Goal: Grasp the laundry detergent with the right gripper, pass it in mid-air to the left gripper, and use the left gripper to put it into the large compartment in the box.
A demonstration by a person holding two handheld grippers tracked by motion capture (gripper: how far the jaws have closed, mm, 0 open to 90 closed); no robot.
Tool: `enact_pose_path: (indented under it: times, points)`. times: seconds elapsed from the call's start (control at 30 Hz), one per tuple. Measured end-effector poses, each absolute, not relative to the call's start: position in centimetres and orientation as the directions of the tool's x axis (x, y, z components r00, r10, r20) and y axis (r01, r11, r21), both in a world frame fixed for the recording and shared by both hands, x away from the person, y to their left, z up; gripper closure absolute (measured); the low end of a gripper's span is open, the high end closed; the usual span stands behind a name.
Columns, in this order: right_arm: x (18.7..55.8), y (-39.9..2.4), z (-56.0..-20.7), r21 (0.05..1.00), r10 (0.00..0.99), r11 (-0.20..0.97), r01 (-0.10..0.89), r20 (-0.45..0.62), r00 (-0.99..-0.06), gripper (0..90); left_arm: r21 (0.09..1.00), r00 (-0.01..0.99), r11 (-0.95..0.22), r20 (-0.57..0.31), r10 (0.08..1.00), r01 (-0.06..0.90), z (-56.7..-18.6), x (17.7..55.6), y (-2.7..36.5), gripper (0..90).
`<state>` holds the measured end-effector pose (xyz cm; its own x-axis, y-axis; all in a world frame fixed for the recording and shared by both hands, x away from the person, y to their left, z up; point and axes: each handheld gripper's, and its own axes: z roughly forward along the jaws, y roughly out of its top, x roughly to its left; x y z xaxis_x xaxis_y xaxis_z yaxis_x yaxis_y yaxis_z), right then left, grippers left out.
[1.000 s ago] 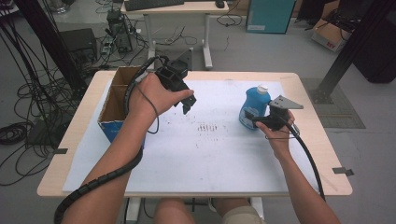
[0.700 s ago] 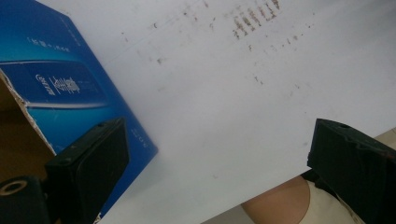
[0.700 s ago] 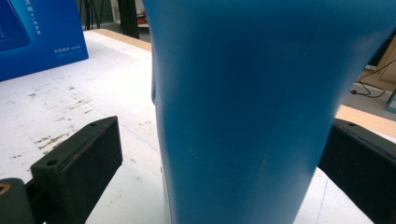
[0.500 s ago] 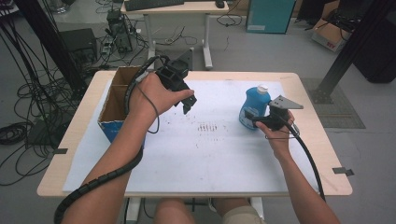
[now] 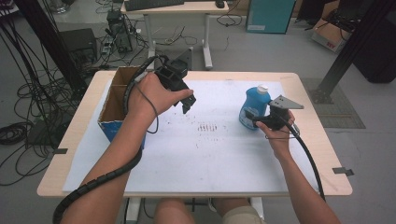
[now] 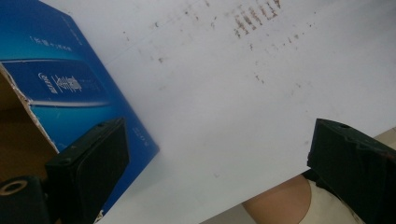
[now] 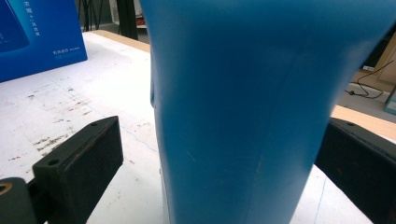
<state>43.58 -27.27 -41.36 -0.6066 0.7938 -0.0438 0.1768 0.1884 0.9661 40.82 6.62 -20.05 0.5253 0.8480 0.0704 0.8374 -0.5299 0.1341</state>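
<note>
Blue bottle stands upright on the tabletop, right side. Right gripper fingers wide open, straddling its lower body, no squeeze yet. Smooth plastic, likely slippery and squashy (grip low, mid-body). Left gripper open, empty, near the cardboard box.

A: What do we have between our jaws on the left gripper?

B: Nothing. They stand wide apart, one at the lower left, one at the lower right, with bare white paper between them.

A: And the blue box?

B: It sits at our left, just behind the left jaw, its brown inside showing at the edge. Small print runs across its blue side.

A: Those brown specks?

B: Rows of them, on the paper near the top. A bit of the person's leg shows beyond the paper's edge, beside our right jaw.
</note>
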Motion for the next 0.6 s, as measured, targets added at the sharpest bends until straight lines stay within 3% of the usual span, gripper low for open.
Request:
enact_pose_path:
  times: [0.6]
  points:
    - [43.64, -27.26, -41.45, 0.966, 0.794, 0.189, 0.176, -0.045, -0.606, 1.8, 0.126, 0.529, -0.535, 0.078, 0.845, 0.836, -20.04, 40.87, 6.63, 5.8]
